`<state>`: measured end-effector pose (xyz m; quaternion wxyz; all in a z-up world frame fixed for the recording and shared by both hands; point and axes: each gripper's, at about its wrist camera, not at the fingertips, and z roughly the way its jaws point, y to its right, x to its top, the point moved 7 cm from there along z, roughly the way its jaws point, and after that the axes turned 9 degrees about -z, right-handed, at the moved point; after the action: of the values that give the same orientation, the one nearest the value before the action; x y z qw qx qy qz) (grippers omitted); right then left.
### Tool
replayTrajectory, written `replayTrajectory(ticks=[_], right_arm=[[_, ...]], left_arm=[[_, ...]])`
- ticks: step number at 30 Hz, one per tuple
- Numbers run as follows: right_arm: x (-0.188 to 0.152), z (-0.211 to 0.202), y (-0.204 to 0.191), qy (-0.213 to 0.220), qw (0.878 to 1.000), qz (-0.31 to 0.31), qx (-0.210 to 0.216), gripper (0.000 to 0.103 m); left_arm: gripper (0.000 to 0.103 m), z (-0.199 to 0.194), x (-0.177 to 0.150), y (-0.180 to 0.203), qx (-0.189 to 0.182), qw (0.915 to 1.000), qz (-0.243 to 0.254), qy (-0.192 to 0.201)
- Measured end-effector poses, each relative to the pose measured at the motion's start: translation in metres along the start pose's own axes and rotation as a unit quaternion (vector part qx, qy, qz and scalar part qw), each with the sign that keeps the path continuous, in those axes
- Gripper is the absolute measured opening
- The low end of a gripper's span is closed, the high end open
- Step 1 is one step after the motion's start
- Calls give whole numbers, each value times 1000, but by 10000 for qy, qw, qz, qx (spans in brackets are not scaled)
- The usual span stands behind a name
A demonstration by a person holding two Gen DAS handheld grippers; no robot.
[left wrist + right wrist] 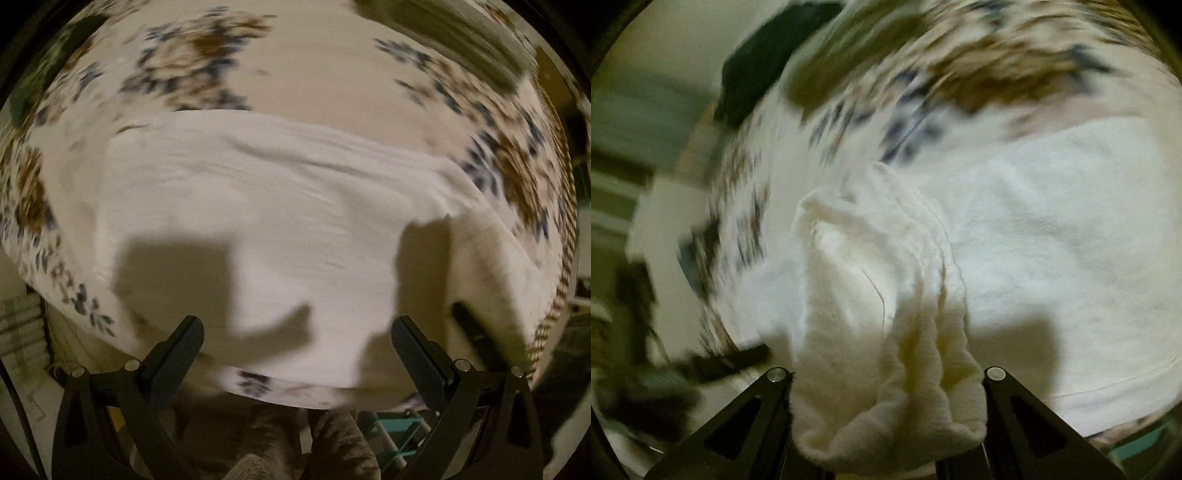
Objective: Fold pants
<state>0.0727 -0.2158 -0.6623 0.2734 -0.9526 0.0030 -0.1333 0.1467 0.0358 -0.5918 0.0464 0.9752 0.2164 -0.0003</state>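
White pants (280,221) lie spread across a table with a floral cloth (207,62). My left gripper (295,332) is open and empty, hovering above the near edge of the pants. In the right wrist view the pants (1052,229) lie flat to the right, and a bunched, thick end of them (886,350) sits between my right gripper's jaws. My right gripper (886,406) is shut on that bunched end; its fingertips are hidden by the cloth. Another dark finger (476,332) shows at the right edge of the pants in the left wrist view. Both views are motion-blurred.
The table's near edge (295,398) runs under my left gripper, with a person's legs (332,443) and a teal frame (391,432) below it. An olive-green item (443,33) lies at the far right of the table. A dark object (764,66) sits beyond the table in the right wrist view.
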Motion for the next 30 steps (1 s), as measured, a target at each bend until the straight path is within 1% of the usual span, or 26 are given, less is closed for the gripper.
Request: replayTrajectory(ticks=[1,3,4,5,6,7,9,10,11,12,13,14,15,16,17,18,19,20,21,23,24,26,27,30], right_arm=[[-6,15,-7,-222,9996,-82,-128,9],[-21,36,-17,-645,9973,-198,-302,28],[-26,44,-26,-916,9950,-316,-251,48],[-29,45,-33,-1055,9935,-421,-91,69],[-29,42,-40,-1105,9927,-474,88,77],[-26,31,-47,-1067,9926,-519,276,82],[-21,4,-45,-875,9943,-514,333,82],[-18,-15,-36,-731,9960,-417,299,82],[-9,-24,-26,-674,9970,-329,193,82],[-8,-39,-7,-633,9978,-186,-102,82],[-7,-50,9,-608,9977,-82,-304,82],[-8,-61,31,-625,9964,45,-568,82],[-10,-69,53,-679,9941,172,-823,82],[-8,-76,73,-699,9922,304,-981,82],[-8,-83,96,-732,9893,523,-1146,82],[-10,-87,110,-776,9872,641,-1240,82],[-9,-93,128,-817,9853,746,-1299,82],[-11,-95,149,-871,9829,877,-1368,82],[-14,-96,157,-932,9809,930,-1434,82],[-20,-92,172,-1098,9765,972,-1581,82],[-25,-88,178,-1236,9734,993,-1653,82],[-36,-78,183,-1504,9693,1041,-1643,82],[-43,-72,182,-1634,9671,1056,-1640,82],[-58,-63,182,-1878,9624,1022,-1677,82]], left_arm=[[103,-2,2,-8,-2,10000,-35,46],[103,-2,12,-11,-22,9998,-85,171],[103,-5,16,-16,-65,9997,-89,206],[103,-7,19,-14,-149,9996,-71,231],[103,-9,21,-13,-206,9995,-53,235],[103,-11,22,-11,-291,9993,-15,241],[103,-11,24,4,-519,9984,98,202],[103,-13,27,2,-596,9980,154,164],[103,-11,26,9,-660,9975,203,118],[103,-7,25,19,-704,9971,272,68],[103,0,22,32,-743,9965,381,14],[103,8,19,43,-715,9963,479,-24],[103,21,16,56,-590,9963,628,-45],[102,31,13,67,-483,9961,736,-76],[94,42,11,75,-394,9955,846,-133],[81,53,9,83,-351,9948,935,-185],[38,63,7,88,-317,9946,962,-218],[23,70,6,91,-363,9944,966,-249],[20,72,5,93,-388,9945,956,-203],[11,61,4,90,-417,9947,939,-6],[11,56,4,88,-425,9942,986,38],[11,52,5,76,-314,9951,934,95],[11,58,6,68,-264,9958,871,19],[17,64,9,60,-424,9968,661,-152]])
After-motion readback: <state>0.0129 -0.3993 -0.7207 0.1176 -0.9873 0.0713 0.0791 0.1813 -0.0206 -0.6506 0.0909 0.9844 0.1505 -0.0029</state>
